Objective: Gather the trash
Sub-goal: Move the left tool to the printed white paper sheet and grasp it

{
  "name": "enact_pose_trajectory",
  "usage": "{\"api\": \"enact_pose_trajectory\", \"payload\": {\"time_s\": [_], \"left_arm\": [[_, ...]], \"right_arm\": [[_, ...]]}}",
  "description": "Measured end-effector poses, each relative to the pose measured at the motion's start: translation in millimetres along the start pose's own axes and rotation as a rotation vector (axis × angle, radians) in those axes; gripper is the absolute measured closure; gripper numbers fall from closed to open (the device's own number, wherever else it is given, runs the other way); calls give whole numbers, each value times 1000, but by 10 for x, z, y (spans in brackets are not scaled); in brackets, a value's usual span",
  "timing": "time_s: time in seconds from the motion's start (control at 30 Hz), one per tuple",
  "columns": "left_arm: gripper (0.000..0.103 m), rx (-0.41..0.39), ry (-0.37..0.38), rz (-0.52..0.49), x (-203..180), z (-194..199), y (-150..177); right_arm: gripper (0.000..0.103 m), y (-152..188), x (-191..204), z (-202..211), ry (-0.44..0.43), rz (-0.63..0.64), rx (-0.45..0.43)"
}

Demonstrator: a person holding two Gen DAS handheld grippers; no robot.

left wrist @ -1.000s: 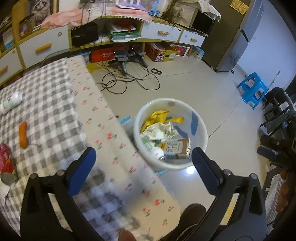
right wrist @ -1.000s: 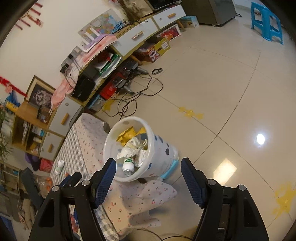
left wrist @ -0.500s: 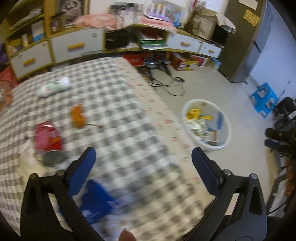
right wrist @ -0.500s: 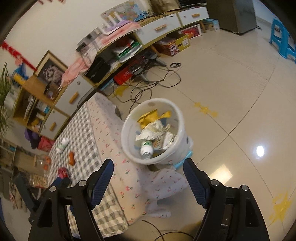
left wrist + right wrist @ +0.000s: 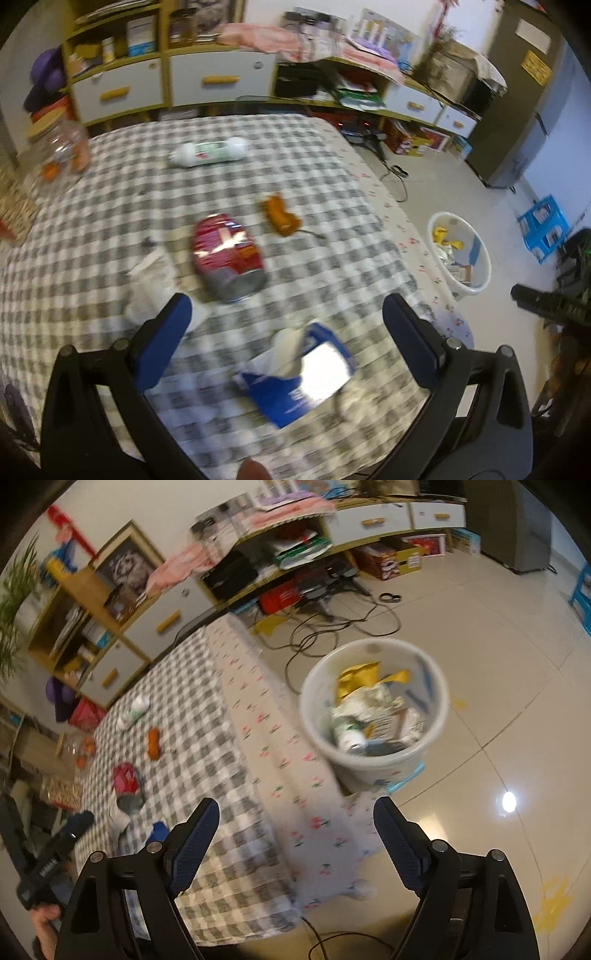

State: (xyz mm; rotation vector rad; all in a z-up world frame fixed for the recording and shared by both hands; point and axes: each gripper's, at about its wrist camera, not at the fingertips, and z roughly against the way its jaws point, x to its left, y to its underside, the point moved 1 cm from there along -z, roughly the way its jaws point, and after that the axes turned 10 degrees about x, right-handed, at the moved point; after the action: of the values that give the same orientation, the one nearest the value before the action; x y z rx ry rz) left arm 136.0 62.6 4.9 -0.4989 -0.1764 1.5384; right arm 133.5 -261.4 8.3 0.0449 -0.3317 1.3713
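- Left wrist view looks down on a table under a grey-and-white checked tablecloth, and the left gripper hangs over it with its blue-padded jaws spread wide and nothing between the pads.
- Just below that gripper lies a torn blue packet with a shiny patch and a bit of white paper sticking out.
- Farther up the cloth lie a crushed red can, an orange piece of trash and a white bottle with a green label, each apart from the others.
- Off the table's right edge, a white trash bin stands on the tiled floor, already holding yellow and crumpled wrappers.
- Right wrist view shows the right gripper over the table's flowered edge, its jaws having just been opening, wide apart and empty.
- The bin sits beyond it, just beside the cloth's hanging corner.
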Motion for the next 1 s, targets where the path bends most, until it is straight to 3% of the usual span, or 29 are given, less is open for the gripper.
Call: {"api": "enact_pose_trajectory", "payload": {"time_s": [0.33, 0.53, 0.67, 0.87, 1.0], "left_arm": [[1, 71, -75, 138, 903, -40, 74], [2, 132, -104, 223, 1199, -225, 17], [27, 205, -83, 294, 1280, -482, 30], [36, 239, -34, 333, 1173, -737, 31], [55, 235, -77, 328, 1148, -786, 10]], "right_arm": [[16, 79, 535, -319, 6, 57, 35], [16, 90, 797, -518, 2, 96, 67], [16, 77, 916, -616, -4, 109, 81], [16, 35, 1020, -746, -1, 112, 91], [16, 15, 1090, -819, -4, 115, 103]]}}
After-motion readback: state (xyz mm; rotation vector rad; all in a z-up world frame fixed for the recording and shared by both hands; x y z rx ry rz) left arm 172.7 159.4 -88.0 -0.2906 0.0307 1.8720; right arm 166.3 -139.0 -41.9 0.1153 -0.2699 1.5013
